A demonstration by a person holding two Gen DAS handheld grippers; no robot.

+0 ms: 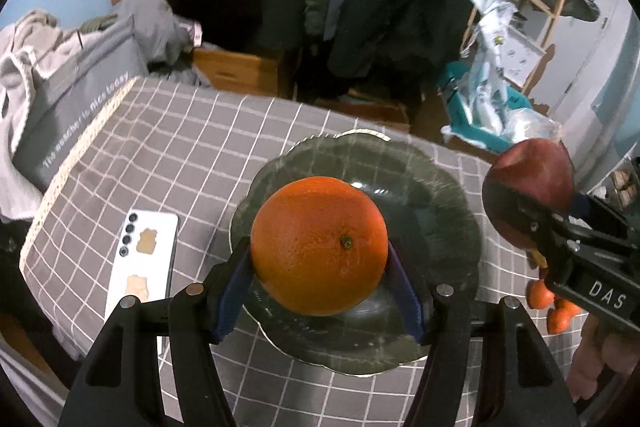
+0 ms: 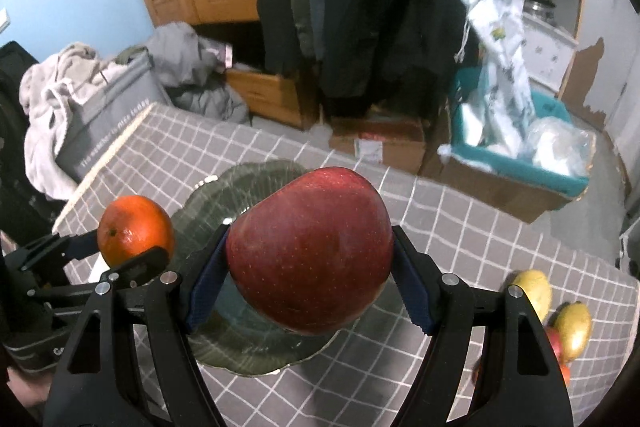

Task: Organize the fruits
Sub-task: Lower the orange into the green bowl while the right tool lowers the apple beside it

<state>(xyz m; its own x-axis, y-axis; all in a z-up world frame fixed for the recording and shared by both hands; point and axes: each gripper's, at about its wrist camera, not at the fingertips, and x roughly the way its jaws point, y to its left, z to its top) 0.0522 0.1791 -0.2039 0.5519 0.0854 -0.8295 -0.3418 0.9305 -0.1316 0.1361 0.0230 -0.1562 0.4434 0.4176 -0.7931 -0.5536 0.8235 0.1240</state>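
Left wrist: orange [image 1: 319, 245] gripped, stem scar facing camera (rightward).

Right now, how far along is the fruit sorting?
Done: nothing yet; the glass plate shows no fruit resting on it. In hand: left tool grips the orange over the plate; right tool grips the red apple. Left: small oranges and yellow fruits remain on the tablecloth.

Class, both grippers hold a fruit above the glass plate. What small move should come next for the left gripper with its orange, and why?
Probably lower the left gripper a little until the orange rests on the glass plate, then open. The orange is clamped between both fingers directly over the plate's middle, which looks bare, while the right gripper holds the red apple off to the side.
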